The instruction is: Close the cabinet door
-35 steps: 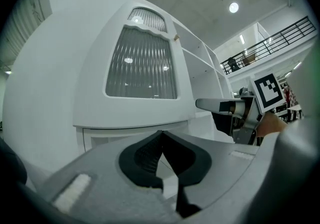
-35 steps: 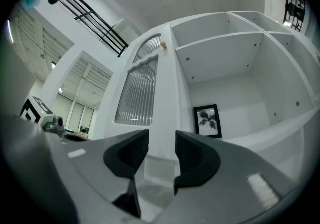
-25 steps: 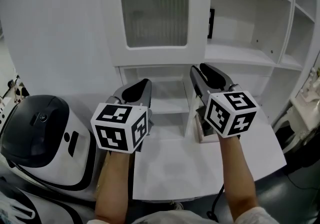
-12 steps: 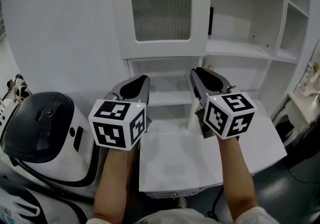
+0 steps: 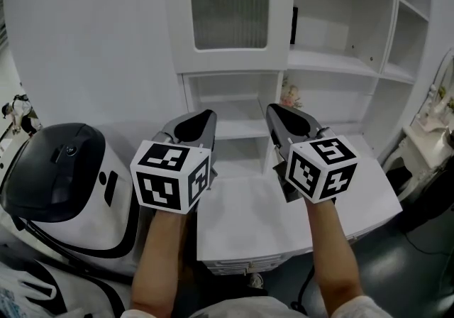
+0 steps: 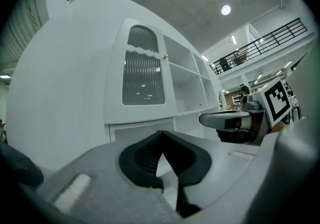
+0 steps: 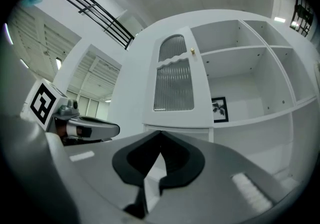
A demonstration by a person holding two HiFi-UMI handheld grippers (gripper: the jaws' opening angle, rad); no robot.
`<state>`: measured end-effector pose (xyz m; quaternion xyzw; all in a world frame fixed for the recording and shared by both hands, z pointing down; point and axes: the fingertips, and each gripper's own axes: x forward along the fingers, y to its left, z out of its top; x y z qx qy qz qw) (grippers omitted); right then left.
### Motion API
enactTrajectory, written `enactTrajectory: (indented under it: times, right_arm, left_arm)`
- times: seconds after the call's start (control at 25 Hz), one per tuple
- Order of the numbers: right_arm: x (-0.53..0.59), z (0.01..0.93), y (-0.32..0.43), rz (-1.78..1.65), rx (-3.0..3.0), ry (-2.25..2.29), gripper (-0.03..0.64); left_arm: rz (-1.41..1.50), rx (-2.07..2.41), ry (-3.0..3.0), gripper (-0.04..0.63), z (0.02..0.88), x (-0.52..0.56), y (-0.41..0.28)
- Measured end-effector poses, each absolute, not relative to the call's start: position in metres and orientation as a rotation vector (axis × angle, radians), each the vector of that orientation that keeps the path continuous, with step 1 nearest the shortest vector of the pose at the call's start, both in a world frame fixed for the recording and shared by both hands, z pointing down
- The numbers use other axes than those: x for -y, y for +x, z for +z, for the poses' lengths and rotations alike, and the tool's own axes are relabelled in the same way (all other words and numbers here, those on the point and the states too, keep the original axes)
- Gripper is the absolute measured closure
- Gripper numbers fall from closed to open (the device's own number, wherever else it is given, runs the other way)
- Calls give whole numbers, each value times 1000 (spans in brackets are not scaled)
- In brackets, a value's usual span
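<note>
The white cabinet's upper door (image 5: 228,4) has a ribbed glass pane and stands straight ahead; it also shows in the left gripper view (image 6: 144,75) and the right gripper view (image 7: 175,80), with a small knob (image 7: 192,51) on its right edge. Whether it sits flush I cannot tell. My left gripper (image 5: 203,118) is held level in front of the lower shelves, shut and empty. My right gripper (image 5: 274,112) hangs beside it, apart from the cabinet; its jaws have just been closing with nothing between them and now meet.
Open shelves (image 5: 347,61) fill the cabinet's right side, with a framed picture (image 7: 220,109) inside. A white table top (image 5: 248,221) lies under both hands. A white machine with a black dome (image 5: 64,182) stands at the left. Cables lie on the floor at the right.
Both grippers and my view have drawn back a little from the cabinet. The right gripper's jaws have come together. Nothing was taken hold of.
</note>
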<state>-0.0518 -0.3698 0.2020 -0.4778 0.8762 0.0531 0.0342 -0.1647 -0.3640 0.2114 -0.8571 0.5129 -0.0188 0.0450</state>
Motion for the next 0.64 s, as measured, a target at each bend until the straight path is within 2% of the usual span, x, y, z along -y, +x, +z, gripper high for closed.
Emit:
enactTrajectory:
  times: [0.64]
  right_arm:
    - [344,215,-47,135,-2712,-1495,614]
  left_arm:
    - [-70,-1528,-2661,598,222,341,-153]
